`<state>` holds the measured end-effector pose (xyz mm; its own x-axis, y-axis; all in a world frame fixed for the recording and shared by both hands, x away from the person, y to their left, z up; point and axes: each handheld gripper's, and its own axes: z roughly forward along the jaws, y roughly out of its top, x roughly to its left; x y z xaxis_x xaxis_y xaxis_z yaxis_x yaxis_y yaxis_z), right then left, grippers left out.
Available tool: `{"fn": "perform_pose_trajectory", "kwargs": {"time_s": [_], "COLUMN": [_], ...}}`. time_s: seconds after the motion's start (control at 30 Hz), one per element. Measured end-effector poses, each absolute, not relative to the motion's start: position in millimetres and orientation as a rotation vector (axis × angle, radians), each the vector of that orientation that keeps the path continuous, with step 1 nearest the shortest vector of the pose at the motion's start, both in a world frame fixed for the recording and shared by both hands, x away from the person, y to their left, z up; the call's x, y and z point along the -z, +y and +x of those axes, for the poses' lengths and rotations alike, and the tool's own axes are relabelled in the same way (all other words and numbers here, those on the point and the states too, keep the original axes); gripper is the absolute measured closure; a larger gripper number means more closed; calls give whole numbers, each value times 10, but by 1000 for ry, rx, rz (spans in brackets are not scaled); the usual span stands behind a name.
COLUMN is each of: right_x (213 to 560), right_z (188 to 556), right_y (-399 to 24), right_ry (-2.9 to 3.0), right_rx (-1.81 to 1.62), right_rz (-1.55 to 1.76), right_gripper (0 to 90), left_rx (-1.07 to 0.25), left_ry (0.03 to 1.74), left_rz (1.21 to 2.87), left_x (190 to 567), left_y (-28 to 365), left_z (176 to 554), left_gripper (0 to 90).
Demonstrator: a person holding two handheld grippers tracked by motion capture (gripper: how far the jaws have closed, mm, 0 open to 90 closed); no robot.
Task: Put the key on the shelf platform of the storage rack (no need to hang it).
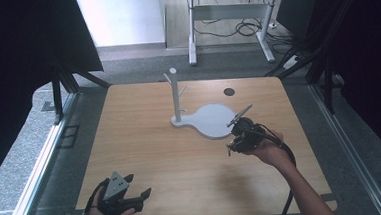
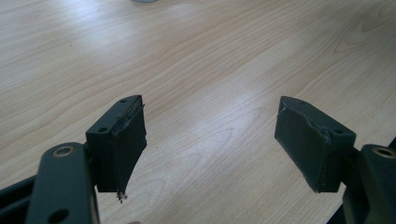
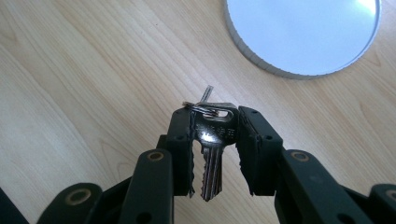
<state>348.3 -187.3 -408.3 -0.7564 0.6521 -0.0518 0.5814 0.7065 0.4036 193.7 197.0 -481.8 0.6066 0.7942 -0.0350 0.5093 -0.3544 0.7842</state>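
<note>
Right, your right gripper (image 3: 214, 135) pinches key (image 3: 212, 154) by its head, blade toward your hand | stand (image 1: 176, 96) just beyond, up-left; nearer this hand | left gripper (image 2: 210, 140) spread, empty, near edge.

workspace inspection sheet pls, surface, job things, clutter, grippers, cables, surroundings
surface: light wooden table, small dark round spot near its far edge
job's things: white stand with pegs and a round base plate; silver key on a ring
clutter: nothing seen
grippers: left gripper open over bare wood; right gripper shut on the key, beside the base plate
cables: black cable trails from right gripper; loose cables on floor beyond
surroundings: white desk frame, dark curtains both sides
</note>
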Motion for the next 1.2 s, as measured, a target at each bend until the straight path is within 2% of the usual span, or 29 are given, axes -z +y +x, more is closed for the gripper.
{"fn": "perform_pose_trajectory", "kwargs": {"time_s": [1.2], "right_x": [4087], "right_z": [3975], "right_y": [-1786], "right_ry": [2712], "right_rx": [-546], "right_rz": [1088], "right_gripper": [681], "left_rx": [-461], "left_ry": [1035], "left_rz": [2022], "left_x": [4803], "left_y": [2015], "left_z": [1938], "left_gripper": [251]}}
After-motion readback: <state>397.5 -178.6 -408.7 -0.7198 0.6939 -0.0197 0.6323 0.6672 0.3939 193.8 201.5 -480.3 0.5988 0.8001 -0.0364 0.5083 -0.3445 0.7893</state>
